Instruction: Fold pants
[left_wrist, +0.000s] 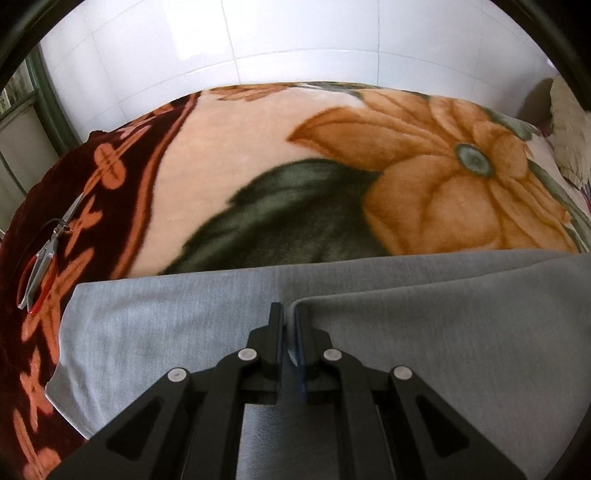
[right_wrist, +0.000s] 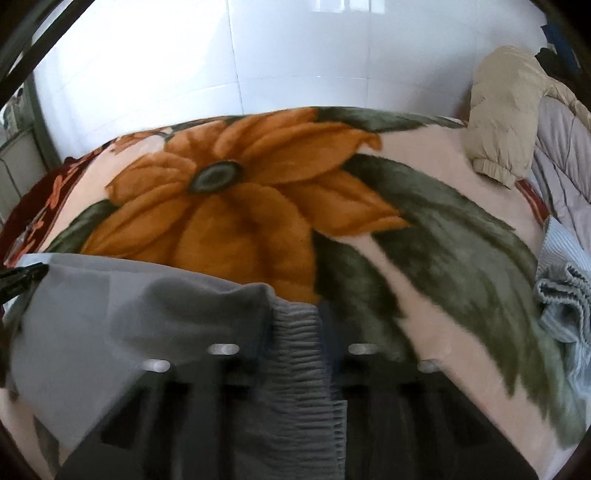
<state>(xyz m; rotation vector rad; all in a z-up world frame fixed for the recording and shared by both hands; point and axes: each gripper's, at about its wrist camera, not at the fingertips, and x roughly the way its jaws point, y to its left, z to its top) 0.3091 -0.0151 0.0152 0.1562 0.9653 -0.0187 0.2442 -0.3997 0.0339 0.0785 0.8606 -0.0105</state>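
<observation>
Pants (left_wrist: 166, 332), grey knit, lie on the floral blanket (left_wrist: 229, 162) along its near edge, long axis running left to right between the two grippers. Left gripper (left_wrist: 287, 314): jaws drawn nearly together, pinching an edge of the grey fabric where one layer overlaps another. Right gripper (right_wrist: 295, 325): view is motion-blurred; the ribbed elastic waistband (right_wrist: 295, 350) passes between its fingers, which appear clamped on it. The waistband end therefore lies at the right gripper, and the leg end extends toward the left. Judgement: the coming fold depends on carrying one end along this long axis onto the other. Scissors (left_wrist: 44, 254) rest on the blanket's dark border, just beyond the pants' left end.
</observation>
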